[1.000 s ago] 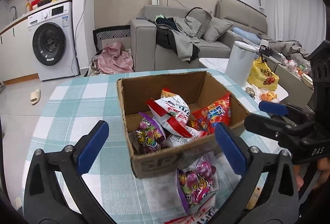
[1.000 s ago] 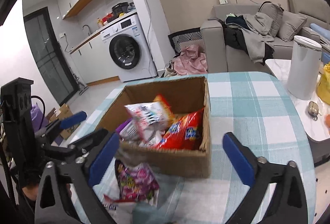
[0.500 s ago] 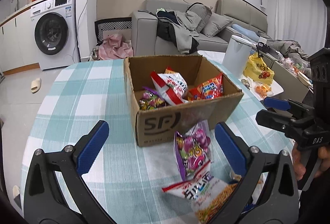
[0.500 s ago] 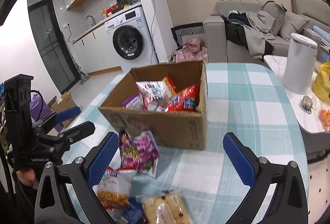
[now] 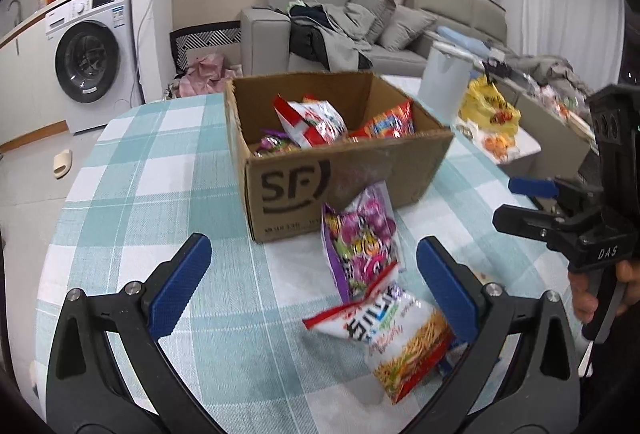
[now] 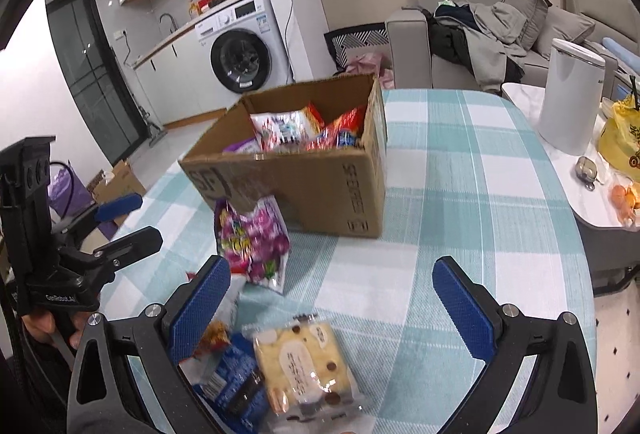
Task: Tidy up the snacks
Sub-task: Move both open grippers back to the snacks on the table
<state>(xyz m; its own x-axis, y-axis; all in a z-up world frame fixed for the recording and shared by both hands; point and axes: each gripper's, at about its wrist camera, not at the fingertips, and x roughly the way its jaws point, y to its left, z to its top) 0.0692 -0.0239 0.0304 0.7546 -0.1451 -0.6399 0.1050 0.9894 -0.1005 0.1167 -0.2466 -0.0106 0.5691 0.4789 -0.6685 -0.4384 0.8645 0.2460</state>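
Snacks: yellow cake packet [image 6: 304,366] shows only right-wrist.

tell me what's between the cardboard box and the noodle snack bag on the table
The purple candy bag lies there, leaning at the cardboard box above the noodle snack bag, in the left wrist view.

Both hand-held tools are matte black plastic. The left gripper [image 5: 312,288] has blue textured pads [image 5: 180,286] on its fingers and silver screws along each arm; the right gripper [image 6: 332,308] looks identical. White "DAS" lettering marks one handle, with bare fingers around both.
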